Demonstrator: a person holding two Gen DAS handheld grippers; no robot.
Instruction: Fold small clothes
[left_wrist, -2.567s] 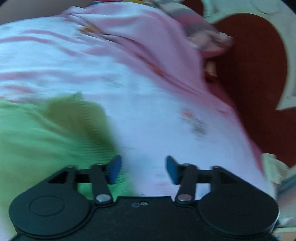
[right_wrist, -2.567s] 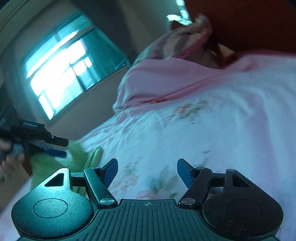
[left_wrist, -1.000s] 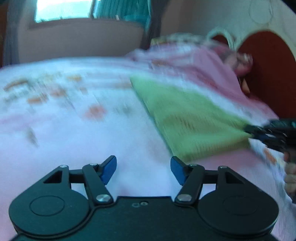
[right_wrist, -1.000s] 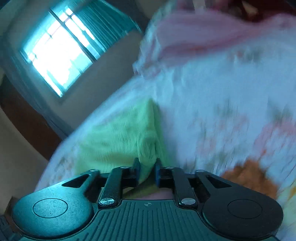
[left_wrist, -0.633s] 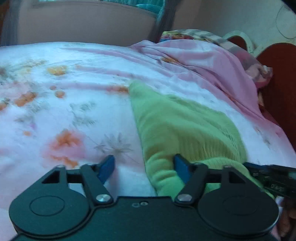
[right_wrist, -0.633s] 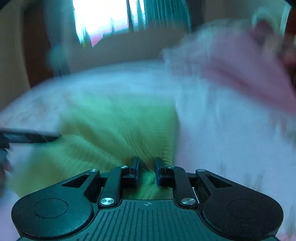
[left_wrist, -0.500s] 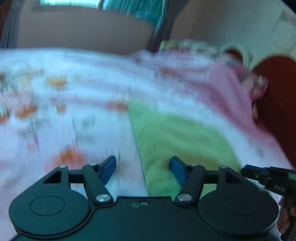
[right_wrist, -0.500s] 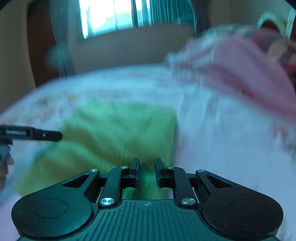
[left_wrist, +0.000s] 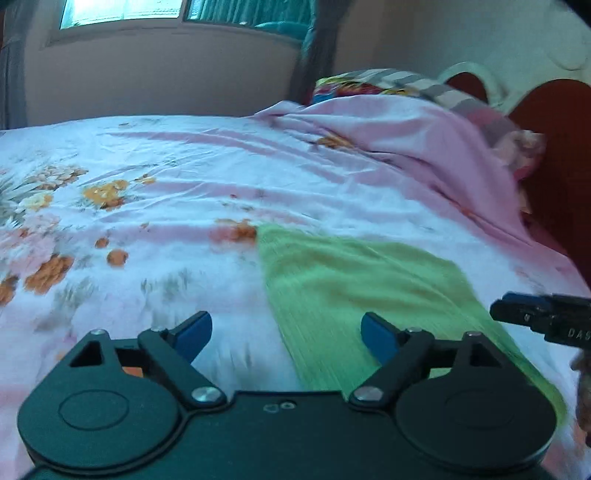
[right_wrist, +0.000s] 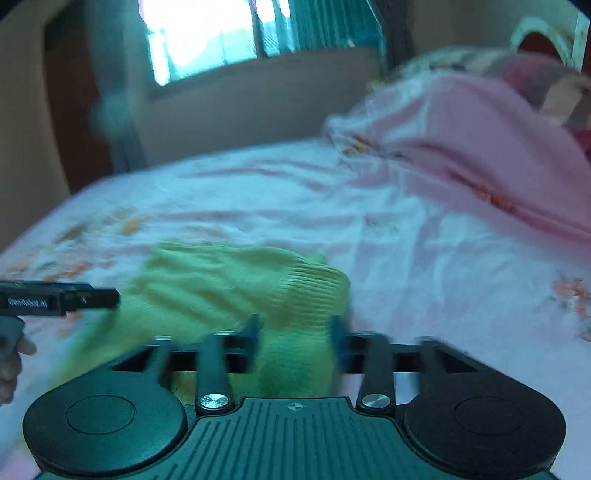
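Observation:
A small light-green knitted garment lies flat on the floral bedsheet. My left gripper is open just above the sheet, at the garment's near left edge, with nothing between its fingers. The right gripper shows at the right edge of the left wrist view. In the right wrist view the garment lies bunched, its ribbed hem just ahead. My right gripper is blurred and open, its fingers apart with green fabric lying between them. The left gripper shows at the left.
A pink blanket is heaped at the far right of the bed, with a colourful pillow behind it and a dark red headboard. A window and wall stand beyond the bed's far edge.
My right gripper has opened and let go of the green garment, which now lies on the sheet. My left gripper stays open and has pulled back a little.

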